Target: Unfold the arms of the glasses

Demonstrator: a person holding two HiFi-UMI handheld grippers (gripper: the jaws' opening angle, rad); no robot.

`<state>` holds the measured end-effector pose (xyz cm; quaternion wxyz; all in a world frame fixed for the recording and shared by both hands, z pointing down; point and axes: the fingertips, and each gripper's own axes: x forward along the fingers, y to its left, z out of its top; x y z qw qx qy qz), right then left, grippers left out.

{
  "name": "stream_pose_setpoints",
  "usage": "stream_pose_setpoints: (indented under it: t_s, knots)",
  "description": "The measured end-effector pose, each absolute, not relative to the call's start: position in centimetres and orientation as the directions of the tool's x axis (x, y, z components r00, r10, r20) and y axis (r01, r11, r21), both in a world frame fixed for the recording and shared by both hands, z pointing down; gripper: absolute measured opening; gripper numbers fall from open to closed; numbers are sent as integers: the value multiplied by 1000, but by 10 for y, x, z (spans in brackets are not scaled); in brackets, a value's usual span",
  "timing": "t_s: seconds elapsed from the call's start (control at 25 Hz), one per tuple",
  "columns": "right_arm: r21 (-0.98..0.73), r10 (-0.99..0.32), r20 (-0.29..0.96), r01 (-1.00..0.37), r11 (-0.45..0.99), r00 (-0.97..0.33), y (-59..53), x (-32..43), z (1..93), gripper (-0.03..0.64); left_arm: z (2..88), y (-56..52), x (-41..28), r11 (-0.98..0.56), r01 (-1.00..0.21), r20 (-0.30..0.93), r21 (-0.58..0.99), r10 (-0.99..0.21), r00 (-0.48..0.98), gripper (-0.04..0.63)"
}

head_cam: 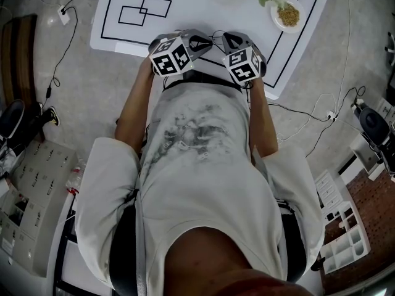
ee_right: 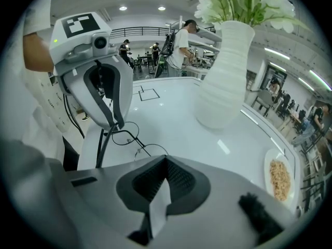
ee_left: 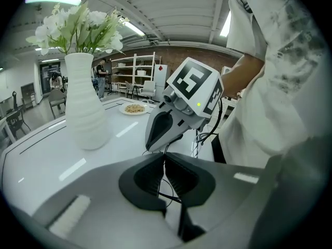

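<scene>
Near edge of the white table [head_cam: 203,14]: I have the left gripper [head_cam: 207,42] and right gripper [head_cam: 224,38] nose to nose, tips almost touching, with the wire glasses [ee_right: 132,138] strung across the small gap. No passage between them. Directly behind both, the person's shirt front [head_cam: 197,128] closes off the pull-back side. Ahead and to the right stands the white vase [ee_right: 223,82] with flowers. Beside it, the plate of food [head_cam: 287,15] sits near the far right corner. Open ground I can see: the table's left half, bare but for drawn rectangles [head_cam: 145,11], and the middle strip between grippers and vase. Cables [head_cam: 62,39] loop on the floor left of the table.
</scene>
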<state>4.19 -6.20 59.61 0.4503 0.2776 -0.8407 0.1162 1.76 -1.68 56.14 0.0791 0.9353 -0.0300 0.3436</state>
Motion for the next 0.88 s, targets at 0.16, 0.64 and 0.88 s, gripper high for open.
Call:
stream_pose_setpoints:
  t_s: [0.16, 0.64, 0.88]
  knots:
    - [59, -364, 821, -568, 821, -440, -62, 42, 598, 17, 561, -16, 17, -985, -122, 643, 126, -12, 765, 20]
    - [107, -386, 824, -554, 826, -415, -62, 43, 599, 17, 550, -24, 1, -974, -195, 622, 113, -84, 778, 14]
    - [122, -398, 824, -558, 820, -404, -60, 42, 599, 17, 548, -23, -6, -970, -222, 619, 96, -117, 777, 14]
